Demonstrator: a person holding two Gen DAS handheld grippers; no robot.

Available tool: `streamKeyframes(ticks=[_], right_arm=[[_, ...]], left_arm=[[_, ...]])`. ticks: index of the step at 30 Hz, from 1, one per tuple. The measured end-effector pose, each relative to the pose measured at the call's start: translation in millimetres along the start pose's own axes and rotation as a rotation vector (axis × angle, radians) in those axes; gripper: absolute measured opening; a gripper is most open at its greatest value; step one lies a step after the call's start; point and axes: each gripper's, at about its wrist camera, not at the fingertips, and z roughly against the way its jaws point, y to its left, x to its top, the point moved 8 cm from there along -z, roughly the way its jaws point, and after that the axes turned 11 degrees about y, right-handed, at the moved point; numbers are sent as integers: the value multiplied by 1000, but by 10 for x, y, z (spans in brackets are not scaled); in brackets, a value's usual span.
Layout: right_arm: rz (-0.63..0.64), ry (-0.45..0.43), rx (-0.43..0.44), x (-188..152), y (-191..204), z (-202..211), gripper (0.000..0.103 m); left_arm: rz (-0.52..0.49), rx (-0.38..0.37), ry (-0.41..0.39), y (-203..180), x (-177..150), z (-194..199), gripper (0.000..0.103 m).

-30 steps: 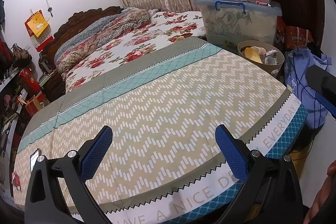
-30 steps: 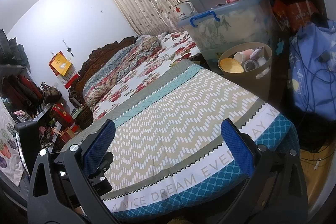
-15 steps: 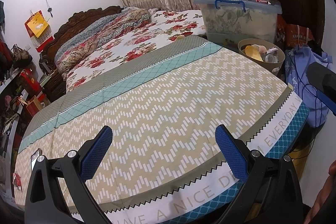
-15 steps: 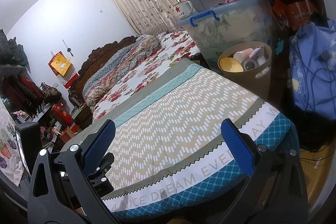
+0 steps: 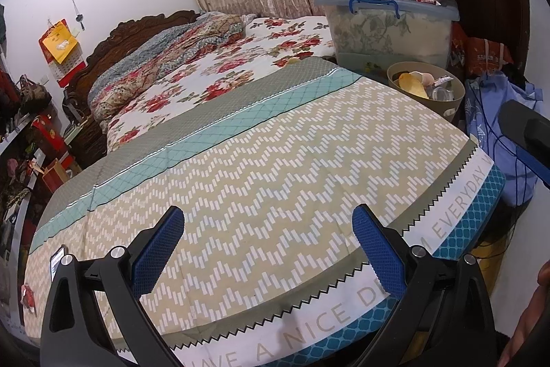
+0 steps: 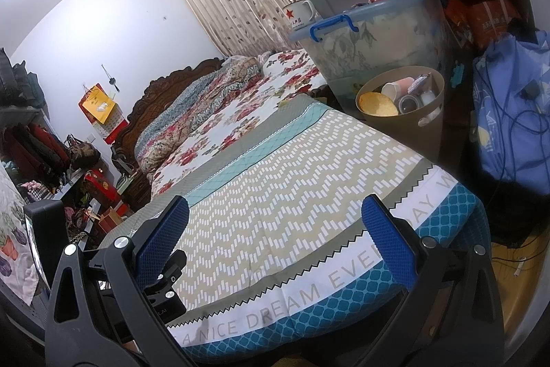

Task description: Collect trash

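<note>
Both sets of tongs spread wide, empty: left gripper (image 5: 268, 250) and right gripper (image 6: 275, 239) low in frame over the zigzag bedspread (image 5: 275, 167); tan trash bin (image 6: 402, 112) sits full, upper right.

Bedspread (image 5: 275, 167) beige-white zigzag, teal band; quilt (image 5: 240, 64) red floral; bin (image 6: 426, 133) tan.

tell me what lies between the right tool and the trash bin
Only bare bedspread: between the open right tool and the trash bin the zigzag cover holds nothing, as the right wrist view shows.
</note>
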Motion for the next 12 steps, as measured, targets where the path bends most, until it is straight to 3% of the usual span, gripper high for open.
streamKeyframes(ticks=[12], right_arm=[[-7, 1, 0, -18, -3, 20, 99]], left_arm=[[9, -18, 5, 3, -6, 9, 94]])
